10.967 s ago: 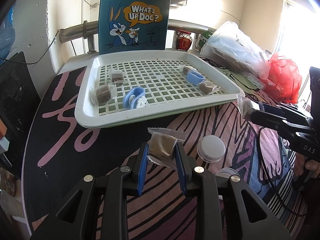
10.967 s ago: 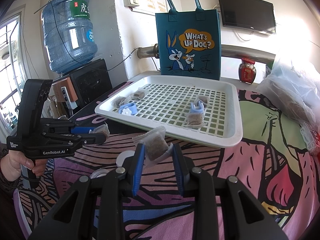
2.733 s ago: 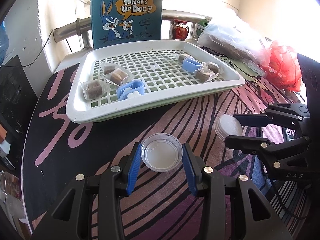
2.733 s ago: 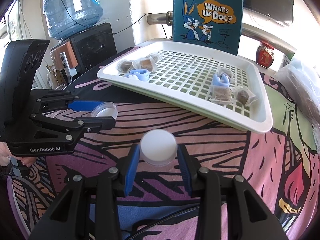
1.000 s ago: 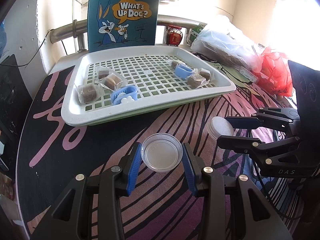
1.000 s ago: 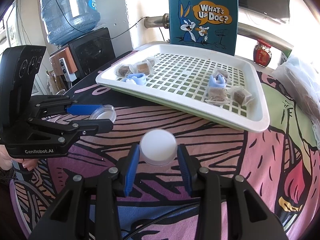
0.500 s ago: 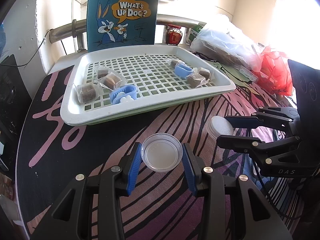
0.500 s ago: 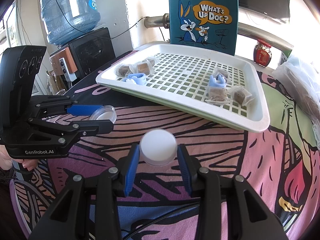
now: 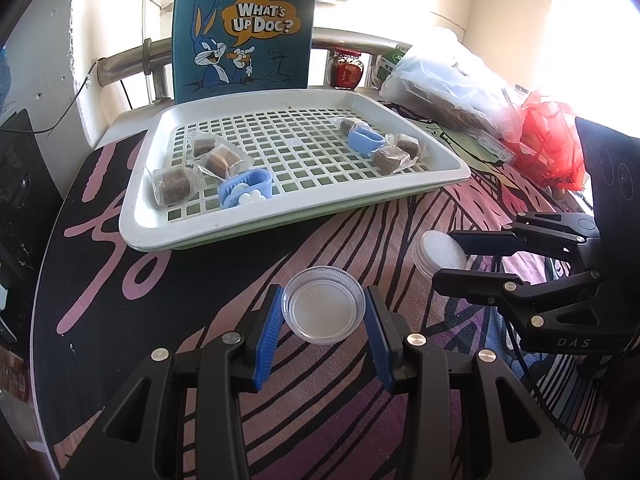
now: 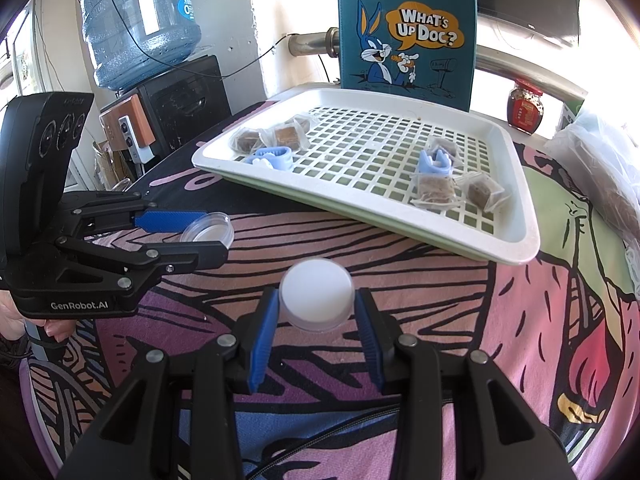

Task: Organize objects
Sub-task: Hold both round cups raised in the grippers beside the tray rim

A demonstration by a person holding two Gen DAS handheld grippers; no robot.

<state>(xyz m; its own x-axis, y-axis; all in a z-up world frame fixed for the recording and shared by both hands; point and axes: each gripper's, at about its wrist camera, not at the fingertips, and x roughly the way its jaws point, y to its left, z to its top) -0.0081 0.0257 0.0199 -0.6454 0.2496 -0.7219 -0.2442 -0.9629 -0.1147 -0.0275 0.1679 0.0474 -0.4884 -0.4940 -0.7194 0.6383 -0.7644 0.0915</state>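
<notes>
My left gripper point(image 9: 323, 312) is shut on a clear round lid point(image 9: 323, 309), held above the patterned tablecloth; the same lid point(image 10: 209, 231) shows in the right wrist view, at the left. My right gripper point(image 10: 316, 307) is shut on a small white-topped jar point(image 10: 316, 300), also seen as the jar point(image 9: 439, 249) at the right of the left wrist view. Behind both lies a white grid tray point(image 9: 280, 224) with wrapped brown cubes point(image 9: 171, 186) and two blue clips point(image 9: 246, 187); the tray point(image 10: 516, 248) is also in the right wrist view.
A teal cartoon bag point(image 9: 244, 28) stands behind the tray. A red jar point(image 9: 345, 71), plastic bags point(image 9: 448, 92) and a red bag point(image 9: 548, 140) lie at the right. A water bottle point(image 10: 136, 20) and a black box point(image 10: 180, 100) stand off the table's left edge.
</notes>
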